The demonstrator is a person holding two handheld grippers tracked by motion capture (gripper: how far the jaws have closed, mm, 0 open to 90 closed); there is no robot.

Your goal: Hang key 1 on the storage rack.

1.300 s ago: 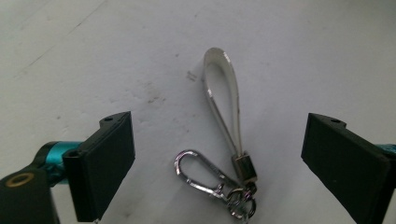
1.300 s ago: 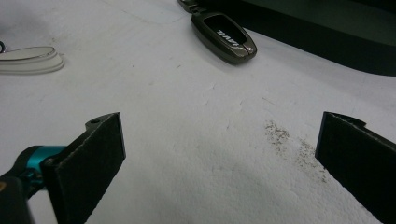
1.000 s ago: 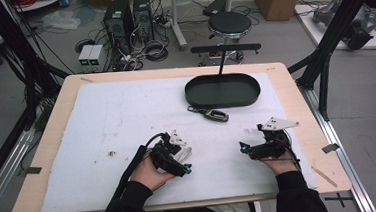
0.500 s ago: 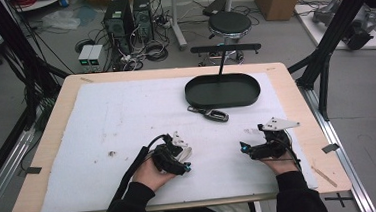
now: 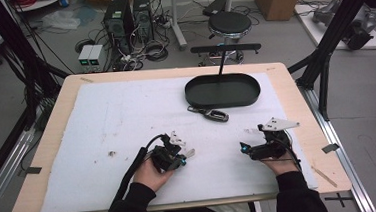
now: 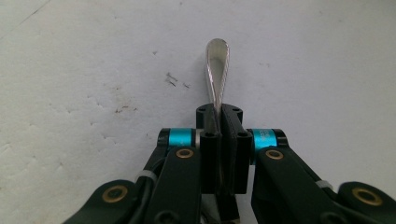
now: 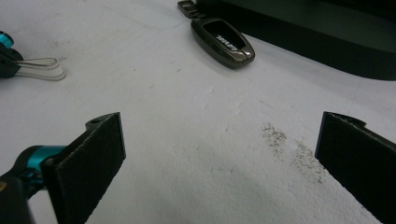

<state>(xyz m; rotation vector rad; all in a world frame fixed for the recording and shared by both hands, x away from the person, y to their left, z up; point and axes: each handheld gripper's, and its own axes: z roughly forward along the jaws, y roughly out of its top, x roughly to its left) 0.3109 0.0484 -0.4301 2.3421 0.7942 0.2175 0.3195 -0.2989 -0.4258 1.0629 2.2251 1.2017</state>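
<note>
Now left claw clamps a metal loop; right claw gapes over bare mat.

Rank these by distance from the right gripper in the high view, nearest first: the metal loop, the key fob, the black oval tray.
Measured from the right gripper:
1. Key fob, up the mat and slightly left, just in front of the tray.
2. Metal loop, level with the right gripper to its left, clamped in the left gripper.
3. Black oval tray, farthest, at the mat's far edge.
</note>
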